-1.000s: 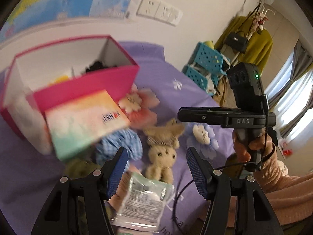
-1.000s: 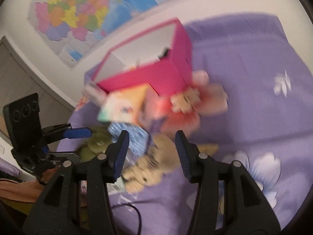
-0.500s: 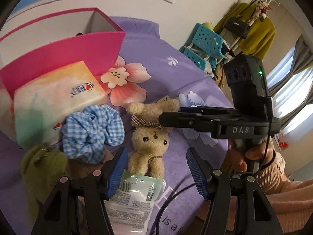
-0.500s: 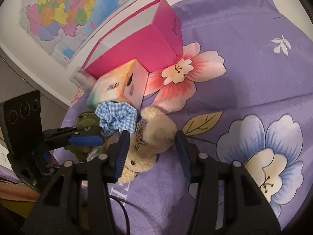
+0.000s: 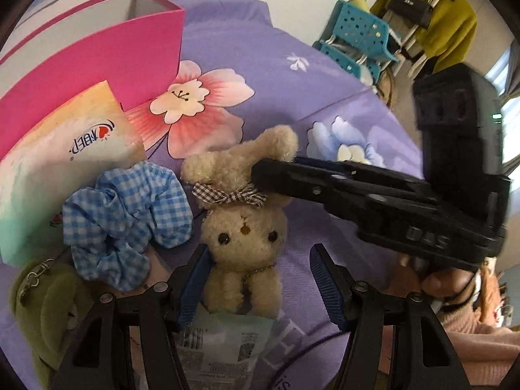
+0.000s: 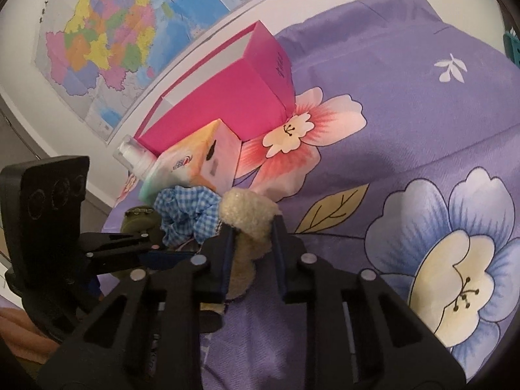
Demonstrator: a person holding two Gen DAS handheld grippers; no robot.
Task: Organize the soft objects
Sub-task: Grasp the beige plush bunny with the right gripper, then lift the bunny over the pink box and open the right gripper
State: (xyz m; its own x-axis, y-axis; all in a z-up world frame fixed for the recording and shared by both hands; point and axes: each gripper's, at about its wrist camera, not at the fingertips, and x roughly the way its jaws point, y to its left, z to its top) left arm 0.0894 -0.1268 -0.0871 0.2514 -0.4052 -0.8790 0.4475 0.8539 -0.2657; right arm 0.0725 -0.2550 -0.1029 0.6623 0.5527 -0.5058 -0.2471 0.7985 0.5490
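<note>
Several soft items waiting outside the pink box [image 5: 97,61]; right gripper [image 6: 252,227] just closing on plush bunny [image 5: 243,227], left gripper [image 5: 256,279] gaping, holding nothing.

Both fisheye views are bright and evenly lit by soft daylight; in the left wrist view a window [image 5: 510,104] at the right edge is blown out to white. Shadows on the purple bedspread [image 6: 406,104] are faint and diffuse. Straight lines bow toward the dark vignetted corners, the right claw [image 5: 276,175] is slightly motion-blurred, and central detail stays sharp.
</note>
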